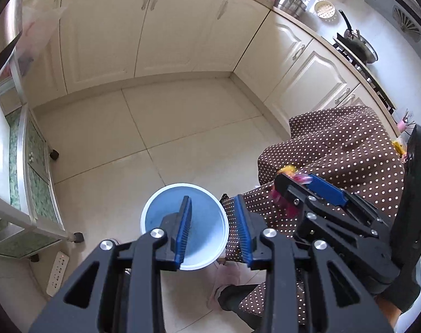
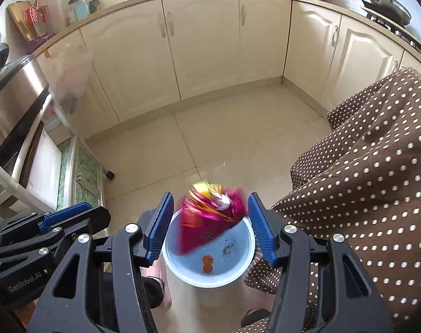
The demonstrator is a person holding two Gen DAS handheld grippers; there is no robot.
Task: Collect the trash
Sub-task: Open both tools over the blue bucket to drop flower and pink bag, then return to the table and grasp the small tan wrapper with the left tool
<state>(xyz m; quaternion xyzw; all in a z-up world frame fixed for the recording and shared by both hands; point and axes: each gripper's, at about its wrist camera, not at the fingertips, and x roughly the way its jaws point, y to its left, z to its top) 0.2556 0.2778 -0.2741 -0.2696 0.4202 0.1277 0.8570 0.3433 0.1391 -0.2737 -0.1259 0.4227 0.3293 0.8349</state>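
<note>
Right wrist view shows your right gripper (image 2: 210,222) with fingers spread wide, touching nothing; the blurred magenta wrapper (image 2: 210,216) sits between them, apparently loose above the blue bin (image 2: 246,266) on the floor. Your left gripper (image 1: 213,227) is also spread and empty beside the bin. The light foil could drift past the rim, or catch on the dotted cloth (image 2: 363,180) close alongside.

Two hand-held grippers: left hand-held gripper (image 1: 214,222), right hand-held gripper (image 2: 211,226). One blue bin (image 2: 238,272), one pink wrapper (image 2: 207,216) (blurred), one orange scrap (image 2: 207,263) at the bin's 6 o'clock.
</note>
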